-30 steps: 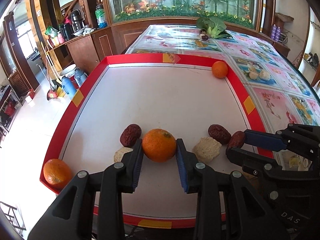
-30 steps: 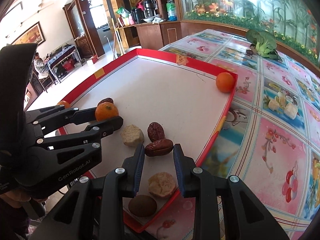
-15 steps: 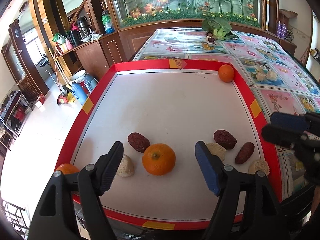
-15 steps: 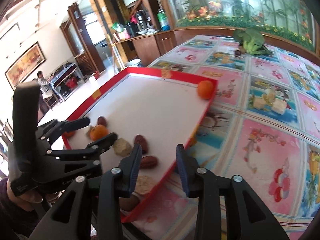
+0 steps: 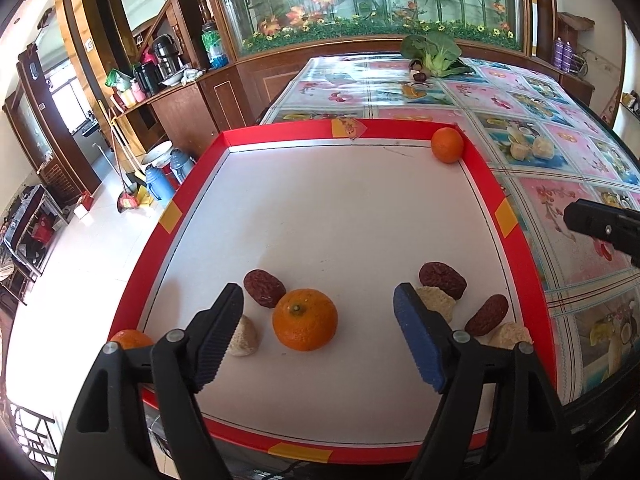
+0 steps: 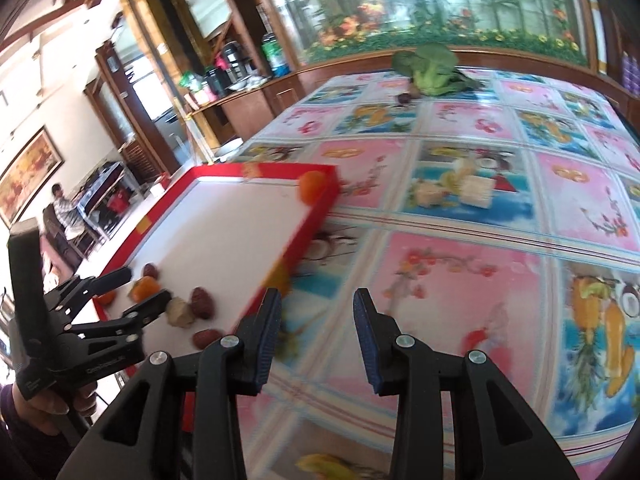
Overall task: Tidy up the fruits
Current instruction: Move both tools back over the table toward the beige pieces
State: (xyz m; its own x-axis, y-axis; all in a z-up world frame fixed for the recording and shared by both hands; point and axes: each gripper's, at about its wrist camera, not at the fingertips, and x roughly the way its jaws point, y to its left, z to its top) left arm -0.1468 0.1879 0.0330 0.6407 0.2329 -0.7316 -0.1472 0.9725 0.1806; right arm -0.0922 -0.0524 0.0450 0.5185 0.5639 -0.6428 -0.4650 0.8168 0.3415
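A white tray with a red rim [image 5: 516, 248] holds the fruit. One orange [image 5: 305, 319] rests on it just ahead of my left gripper [image 5: 317, 292], which is open and touches nothing. A red date [image 5: 264, 288] and a beige lump [image 5: 244, 336] lie left of that orange. Two more dates [image 5: 442, 280] [image 5: 486, 315] and two beige lumps [image 5: 438, 304] [image 5: 510, 335] lie to its right. Other oranges sit in the far right corner [image 5: 447, 145] and the near left corner [image 5: 130, 339]. My right gripper [image 6: 318, 296] is open and empty, over the tablecloth right of the tray [image 6: 316, 220].
The flowered tablecloth [image 6: 480, 248] stretches right of and beyond the tray. A leafy green vegetable [image 5: 434, 54] lies at the table's far end. A hand [image 6: 44, 404] holds the left gripper. The floor drops away left of the tray, with jugs and a broom [image 5: 156, 180].
My left gripper opened, let go of the orange and drew back. My right gripper left the date on the tray and swung right, off the tray, over the tablecloth.
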